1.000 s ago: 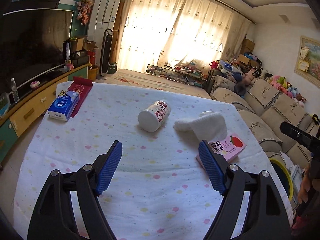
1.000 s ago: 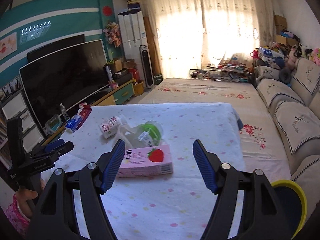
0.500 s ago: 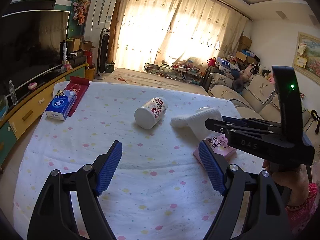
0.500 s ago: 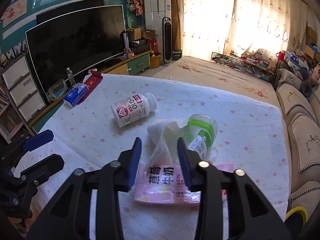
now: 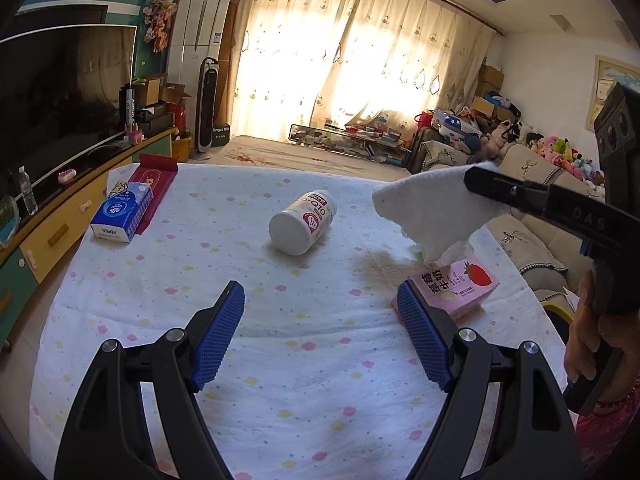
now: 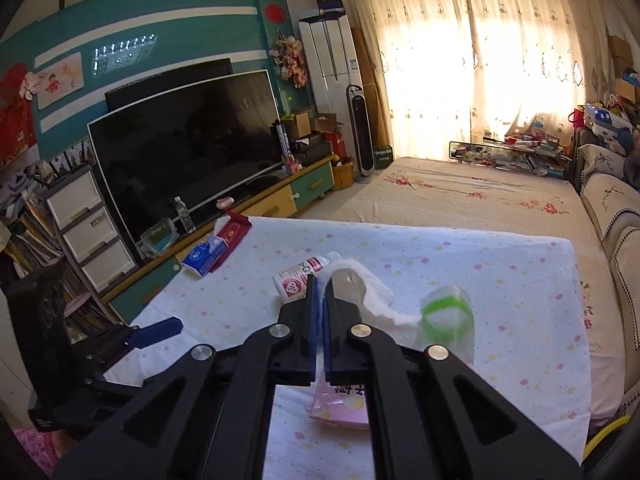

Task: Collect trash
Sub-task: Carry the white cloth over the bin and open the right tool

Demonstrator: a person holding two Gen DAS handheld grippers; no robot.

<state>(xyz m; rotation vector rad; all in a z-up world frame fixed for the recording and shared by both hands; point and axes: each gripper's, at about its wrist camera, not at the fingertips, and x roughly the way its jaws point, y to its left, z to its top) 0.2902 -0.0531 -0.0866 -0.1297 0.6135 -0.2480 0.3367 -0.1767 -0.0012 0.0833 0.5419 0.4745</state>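
**Right hand-held gripper closed on the white tissue, left one open over the table**

In the left wrist view we see the left hand-held gripper (image 5: 320, 332) with its jaws wide apart and nothing between them, above the near part of the table (image 5: 280, 400), which is covered with a dotted white cloth. A white bottle (image 5: 302, 226) lies on its side near the middle of the table. A pink strawberry milk carton (image 5: 460, 286) lies close to the right edge. Above it, the right hand-held gripper (image 5: 470, 180) comes in from the right and holds a white tissue (image 5: 432, 216), which hangs free of the cloth. A blue tissue pack (image 5: 122, 216) lies at the far left corner, on a red packet (image 5: 154, 182).

In the right wrist view we see the right hand-held gripper (image 6: 319, 286); its jaws have just been closing and now pinch the white tissue (image 6: 368, 294) at their tips. A clear cup with a green band (image 6: 448, 316) is just right of the tissue. The pink carton (image 6: 340, 404) lies below the jaws, and the white bottle (image 6: 298, 280) is partly hidden behind them. The left hand-held gripper (image 6: 156, 330) shows at the left edge.
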